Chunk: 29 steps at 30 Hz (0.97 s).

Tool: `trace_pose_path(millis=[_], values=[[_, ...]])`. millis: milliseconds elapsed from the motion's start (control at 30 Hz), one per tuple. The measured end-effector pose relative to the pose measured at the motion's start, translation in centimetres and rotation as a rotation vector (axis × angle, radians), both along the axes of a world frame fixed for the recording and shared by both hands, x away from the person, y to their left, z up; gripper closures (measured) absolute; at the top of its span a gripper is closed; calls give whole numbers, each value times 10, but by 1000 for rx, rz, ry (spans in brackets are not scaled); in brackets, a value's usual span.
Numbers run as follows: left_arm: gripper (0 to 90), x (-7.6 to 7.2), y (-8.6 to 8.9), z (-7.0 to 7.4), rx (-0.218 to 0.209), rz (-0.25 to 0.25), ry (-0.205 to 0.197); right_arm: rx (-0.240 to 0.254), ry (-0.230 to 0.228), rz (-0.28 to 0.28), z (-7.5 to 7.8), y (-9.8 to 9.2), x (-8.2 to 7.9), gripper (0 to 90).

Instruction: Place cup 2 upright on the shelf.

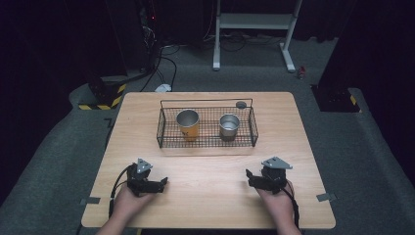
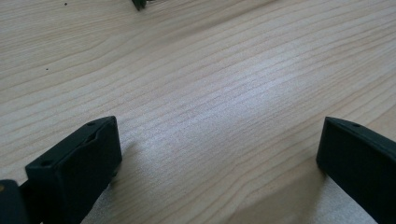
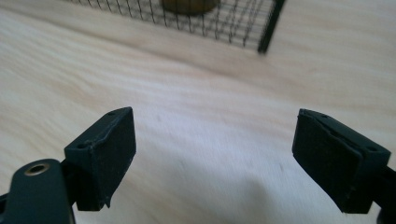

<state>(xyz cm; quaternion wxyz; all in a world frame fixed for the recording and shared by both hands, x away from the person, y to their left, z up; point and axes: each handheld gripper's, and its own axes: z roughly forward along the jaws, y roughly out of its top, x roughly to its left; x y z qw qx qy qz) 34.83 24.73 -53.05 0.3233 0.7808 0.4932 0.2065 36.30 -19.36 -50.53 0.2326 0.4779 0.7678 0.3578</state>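
No writing can be read anywhere; the orange cup [image 1: 188, 125] carries a dark mark low on its side, too small to make out. That cup has a metal rim and stands upright in the left part of a black wire basket [image 1: 207, 142] at the middle of the wooden table [image 1: 205, 196], with a shorter bare-metal cup [image 1: 229, 127] upright to its right, well apart from it. A small dark round thing [image 1: 241, 104] sits at the basket's far rim, too small to identify. The left gripper [image 2: 219, 149] rests low on the near left of the table, its jaws spread wide with nothing between them. The right gripper [image 3: 215, 158] on the near right is likewise released over bare wood, facing a basket corner [image 3: 266, 32] where a cup's base [image 3: 189, 5] is cut off by the frame's top edge.
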Motion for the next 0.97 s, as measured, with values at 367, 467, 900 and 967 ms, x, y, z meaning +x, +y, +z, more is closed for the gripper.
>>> trace_pose_path(millis=[367, 467, 900, 967], values=[[3, 0, 0, 0, 1, 1, -2, -41, 94, -31, -19, -28, -19, 127], [3, 0, -1, 0, -2, 4, -4, -39, 97, -40, -19, -28, -20, 129], [3, 0, -1, 0, -2, 4, -4, -40, 90, -53, -20, -27, -20, 130], [3, 1, 0, 0, 0, 3, -4, -40, 90, -53, -20, -27, -20, 129]])
